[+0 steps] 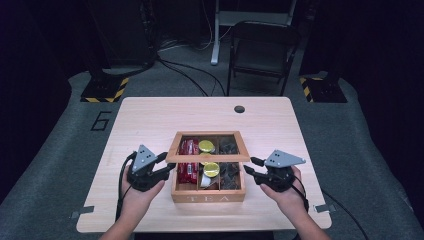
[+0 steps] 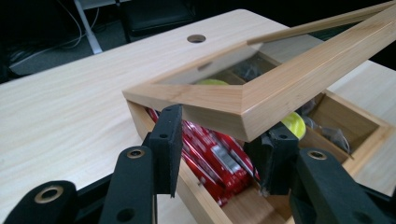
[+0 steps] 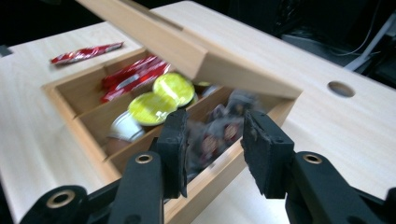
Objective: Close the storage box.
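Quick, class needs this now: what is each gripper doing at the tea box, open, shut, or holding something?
Left gripper: open, jaws either side of the raised lid corner, not clamped.
Right gripper: open, holding nothing, at the tea box wall.

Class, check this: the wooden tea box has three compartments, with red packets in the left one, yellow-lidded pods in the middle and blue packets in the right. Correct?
One error: the right compartment holds dark packets, not blue, as the high view shows. The tea box, the red packets and the yellow-lidded pods are as stated.
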